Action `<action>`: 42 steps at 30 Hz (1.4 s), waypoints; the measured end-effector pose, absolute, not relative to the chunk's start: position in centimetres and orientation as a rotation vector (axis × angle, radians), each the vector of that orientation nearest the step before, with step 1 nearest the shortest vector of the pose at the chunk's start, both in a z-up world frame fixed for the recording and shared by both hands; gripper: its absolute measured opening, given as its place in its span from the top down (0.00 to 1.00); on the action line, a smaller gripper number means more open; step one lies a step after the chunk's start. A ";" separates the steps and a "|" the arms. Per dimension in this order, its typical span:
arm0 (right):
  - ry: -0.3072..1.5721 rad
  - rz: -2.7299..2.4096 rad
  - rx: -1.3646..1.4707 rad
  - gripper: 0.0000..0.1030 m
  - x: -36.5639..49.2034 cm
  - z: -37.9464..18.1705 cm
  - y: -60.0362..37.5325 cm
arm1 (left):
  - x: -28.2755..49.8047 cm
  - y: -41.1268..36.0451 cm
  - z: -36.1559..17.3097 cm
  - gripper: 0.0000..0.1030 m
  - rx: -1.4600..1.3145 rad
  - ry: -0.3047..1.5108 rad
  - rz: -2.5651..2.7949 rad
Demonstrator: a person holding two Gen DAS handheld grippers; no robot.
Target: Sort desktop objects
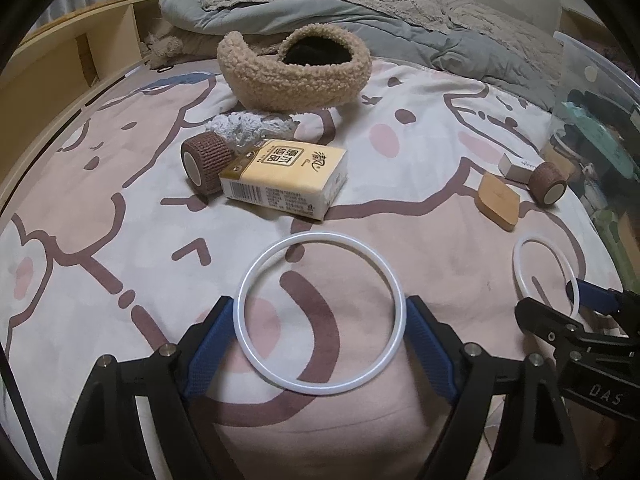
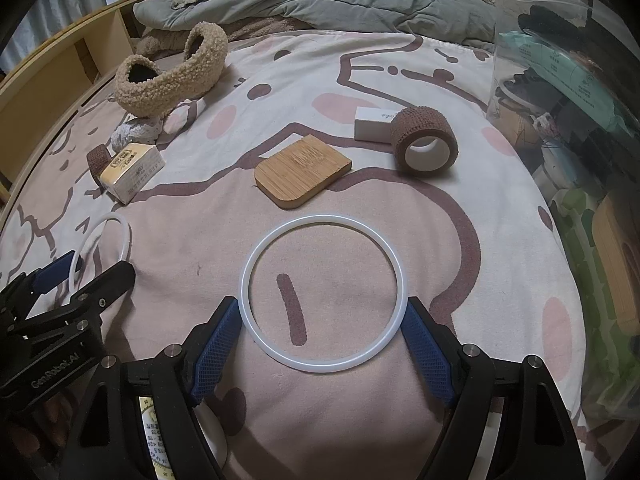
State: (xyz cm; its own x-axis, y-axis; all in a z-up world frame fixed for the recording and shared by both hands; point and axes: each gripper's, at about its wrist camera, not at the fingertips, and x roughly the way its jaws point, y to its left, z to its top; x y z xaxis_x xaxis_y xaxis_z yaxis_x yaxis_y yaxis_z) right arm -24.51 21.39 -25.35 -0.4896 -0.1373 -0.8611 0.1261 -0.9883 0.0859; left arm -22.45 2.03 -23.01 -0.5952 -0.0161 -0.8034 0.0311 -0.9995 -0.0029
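Lower centre, each wrist view: left gripper [image 1: 320,316] clamps one white ring [image 1: 320,240] across its width; right gripper [image 2: 323,314] clamps a second ring [image 2: 324,218]. Mid-frame: tissue pack [image 1: 286,176], bamboo block [image 2: 302,170], tape roll [image 2: 424,144].

- The bedsheet [image 2: 360,80] is looking like soft matt printed cloth.
- The two white rings [image 1: 320,314] [image 2: 323,292] are showing smooth, slightly glossy rubbery plastic.
- The wooden block [image 2: 302,170], centre of the right view, is showing matt grained bamboo.
- The bandage rolls [image 1: 206,156] [image 2: 426,140] are appearing as rough brown woven cloth.
- The tissue pack [image 1: 286,178] is gleaming in glossy plastic wrap.
- The fleece headband [image 1: 294,68] is looking nubbly.
- The finger pads [image 1: 212,352] are showing textured blue rubber.
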 end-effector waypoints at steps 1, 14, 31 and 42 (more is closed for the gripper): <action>-0.019 -2.588 1.497 0.21 -24.5 -25.3 21.4 | -22.4 2.0 -22.9 0.18 1.397 0.028 -2.783; -0.065 -2.606 1.423 0.21 -23.4 -23.3 21.2 | -21.6 2.4 -20.9 0.18 1.363 0.037 -2.796; 0.006 -2.578 1.506 0.19 -23.6 -25.2 20.5 | -21.2 2.7 -21.0 0.18 1.404 0.054 -2.792; -0.038 -2.602 1.472 0.19 -24.3 -25.1 20.8 | -21.3 2.9 -21.3 0.18 1.414 0.046 -2.788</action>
State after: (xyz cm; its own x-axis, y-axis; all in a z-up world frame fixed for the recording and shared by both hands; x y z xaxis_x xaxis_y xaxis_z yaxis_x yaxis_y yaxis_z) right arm -24.29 20.80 -25.14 -0.5066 -0.1443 -0.8500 0.1193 -0.9881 0.0967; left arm -21.34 2.90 -21.29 -0.5907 -0.0004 -0.8069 0.0272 -0.9994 -0.0194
